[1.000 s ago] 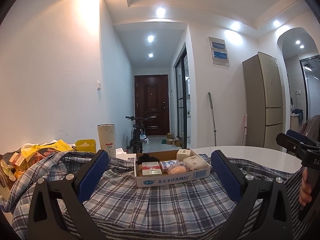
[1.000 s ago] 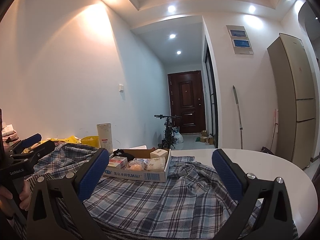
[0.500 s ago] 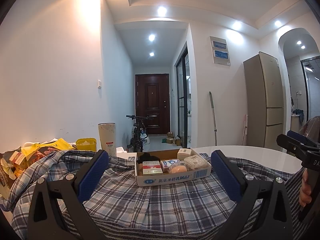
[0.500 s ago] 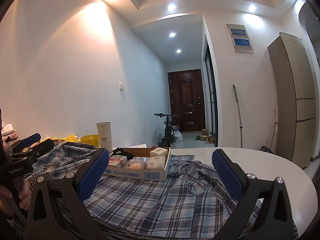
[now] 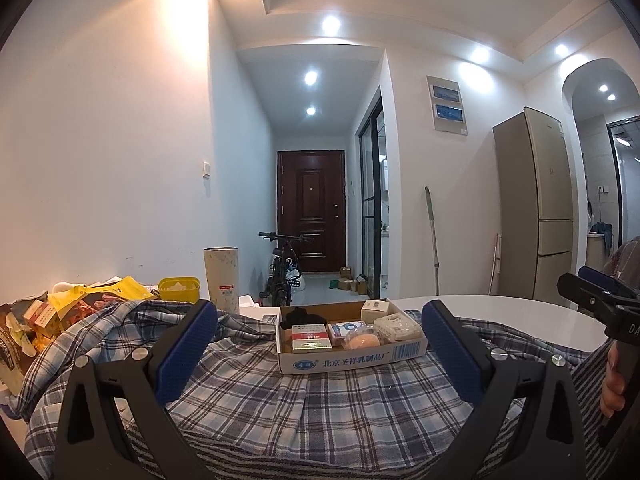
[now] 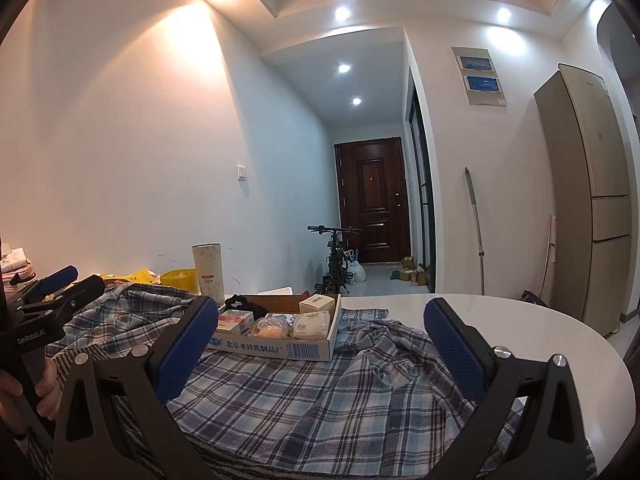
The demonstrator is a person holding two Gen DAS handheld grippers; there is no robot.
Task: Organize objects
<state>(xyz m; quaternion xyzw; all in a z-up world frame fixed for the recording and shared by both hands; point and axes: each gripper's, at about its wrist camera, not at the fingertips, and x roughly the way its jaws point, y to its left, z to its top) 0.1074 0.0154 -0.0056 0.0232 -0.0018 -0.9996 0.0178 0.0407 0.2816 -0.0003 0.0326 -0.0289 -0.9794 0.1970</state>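
Observation:
A shallow cardboard box [image 5: 352, 354] [image 6: 276, 347] sits on a blue plaid shirt [image 5: 280, 396] [image 6: 312, 392] spread over a white table [image 6: 520, 328]. The box holds a red-and-white packet [image 5: 310, 336], a pink round item [image 5: 360, 340], pale boxes [image 6: 316, 304] and a black item [image 5: 294, 316]. My left gripper [image 5: 320, 344] is open and empty, held above the shirt in front of the box. My right gripper [image 6: 320, 344] is open and empty, also short of the box. Each gripper shows at the edge of the other's view, the right one [image 5: 596, 300] and the left one [image 6: 52, 292].
A tall pale cylinder [image 5: 221, 276] [image 6: 207, 268] and a yellow tub [image 5: 179, 289] stand behind the shirt at left. Yellow bags and packets [image 5: 48, 312] pile at the far left. A bicycle [image 5: 284, 268], a door and a fridge [image 5: 536, 216] stand beyond the table.
Both views have shifted only slightly; the box sits a little lower and nearer in frame. Both grippers stay open and empty.

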